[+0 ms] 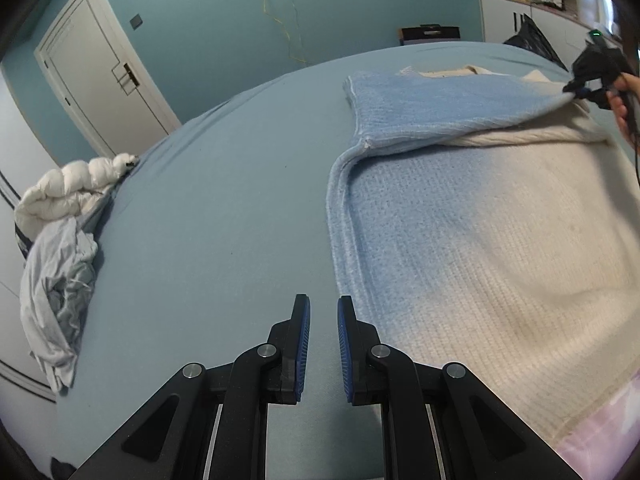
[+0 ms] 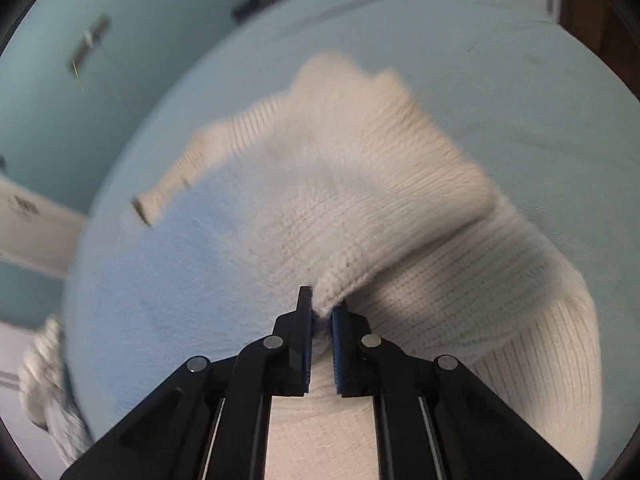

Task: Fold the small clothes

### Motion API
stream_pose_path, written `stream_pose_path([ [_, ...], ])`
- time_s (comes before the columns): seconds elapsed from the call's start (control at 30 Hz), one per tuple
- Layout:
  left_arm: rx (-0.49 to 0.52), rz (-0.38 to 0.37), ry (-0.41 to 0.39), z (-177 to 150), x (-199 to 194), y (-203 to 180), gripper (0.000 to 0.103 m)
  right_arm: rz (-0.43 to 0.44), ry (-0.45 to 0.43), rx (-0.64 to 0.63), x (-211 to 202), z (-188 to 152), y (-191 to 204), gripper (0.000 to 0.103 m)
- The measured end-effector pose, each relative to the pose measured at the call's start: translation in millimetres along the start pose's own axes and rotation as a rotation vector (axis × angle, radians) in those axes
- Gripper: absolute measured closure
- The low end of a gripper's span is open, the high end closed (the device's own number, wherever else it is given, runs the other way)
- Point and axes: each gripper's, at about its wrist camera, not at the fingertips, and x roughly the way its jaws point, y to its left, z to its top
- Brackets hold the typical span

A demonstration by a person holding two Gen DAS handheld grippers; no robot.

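A knitted sweater point(image 1: 460, 240), light blue fading to cream, lies spread on the right half of the bed. My left gripper point(image 1: 323, 308) hovers over the bare sheet just left of the sweater's blue edge, its jaws nearly together with only a narrow slit and nothing between them. At the far right, my right gripper point(image 1: 576, 90) is lifting a blue flap of the sweater and drawing it over the cream part. In the right wrist view, the right gripper point(image 2: 322, 304) is shut on a pinched cream fold of the sweater point(image 2: 360, 160), which drapes away from the blue pads point(image 2: 339, 344).
The bed's blue sheet point(image 1: 220, 220) stretches left of the sweater. A white puffy garment point(image 1: 68, 188) and a crumpled grey one point(image 1: 56, 288) hang at the bed's left edge. A white door point(image 1: 96, 80) and cabinets point(image 1: 520, 16) stand beyond. A hand point(image 1: 624, 104) holds the right gripper.
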Motion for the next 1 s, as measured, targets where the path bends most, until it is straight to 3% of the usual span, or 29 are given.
stream_pose_path([
  [0.1,-0.064,-0.072,0.039,2.8,1.9,4.2,0.09,0.068,-0.065,-0.048,-24.3,-3.7,1.7,0.099],
  [0.13,-0.093,-0.106,0.065,4.2,2.9,5.8,0.09,0.043,-0.036,-0.072,-15.5,-4.8,-4.2,0.097],
  [0.2,-0.143,-0.147,0.1,6.8,1.3,8.6,0.09,-0.079,0.157,-0.144,27.0,-5.1,-18.7,0.085],
  [0.23,-0.154,-0.159,0.109,7.7,-1.1,8.6,0.09,-0.067,0.219,-0.124,36.5,-8.8,-29.6,0.085],
  [0.27,-0.162,-0.17,0.11,9.2,-6.4,8.8,0.09,0.019,0.183,-0.073,24.1,-10.8,-41.2,0.085],
  [0.3,-0.166,-0.173,0.107,9.8,-10.6,7.8,0.09,0.046,0.158,-0.028,11.3,-12.1,-47.8,0.08],
  [0.33,-0.172,-0.172,0.097,11.2,-17.4,7.7,0.09,0.064,0.131,0.029,-4.3,-14.5,-58.3,0.06],
  [0.4,-0.2,-0.202,0.063,14.5,-30.3,10.7,0.09,0.106,0.107,0.076,-38.8,-25.9,-71.0,0.03],
  [0.47,-0.242,-0.263,-0.003,17.7,-49.5,12.8,0.09,0.121,0.095,0.004,-76.0,-40.3,-69.3,0.029],
  [0.57,-0.225,-0.279,-0.053,21.7,-75.6,6.3,0.09,0.077,0.061,-0.145,-131.8,-56.4,-60.2,0.029],
  [0.67,-0.189,-0.237,-0.055,24.3,-95.4,-5.6,0.09,0.075,0.008,-0.255,-182.1,-87.7,-63.9,0.029],
  [0.73,-0.181,-0.195,-0.036,24.3,-113.4,-15.0,0.09,0.068,0.003,-0.289,-191.2,-103.3,-68.9,0.029],
  [0.8,-0.232,-0.318,-0.103,24.2,-137.1,-14.4,0.09,0.122,-0.031,-0.313,-217.4,-123.7,-72.3,0.029],
  [0.87,-0.297,-0.44,-0.226,15.1,-166.4,-13.9,0.09,0.159,-0.078,-0.318,-234.2,-136.4,-70.3,0.023],
  [0.9,-0.294,-0.444,-0.274,11.8,-175.9,-16.3,0.088,0.172,-0.098,-0.321,-227.5,-141.4,-76.0,0.016],
  [0.97,-0.217,-0.371,-0.357,4.5,-197.1,-31.2,0.066,0.207,-0.163,-0.337,-239.7,-159.4,-80.7,0.014],
  [1.0,-0.19,-0.328,-0.359,3.0,-200.9,-37.6,0.032,0.202,-0.18,-0.346,-233.1,-164.7,-78.4,0.013],
])
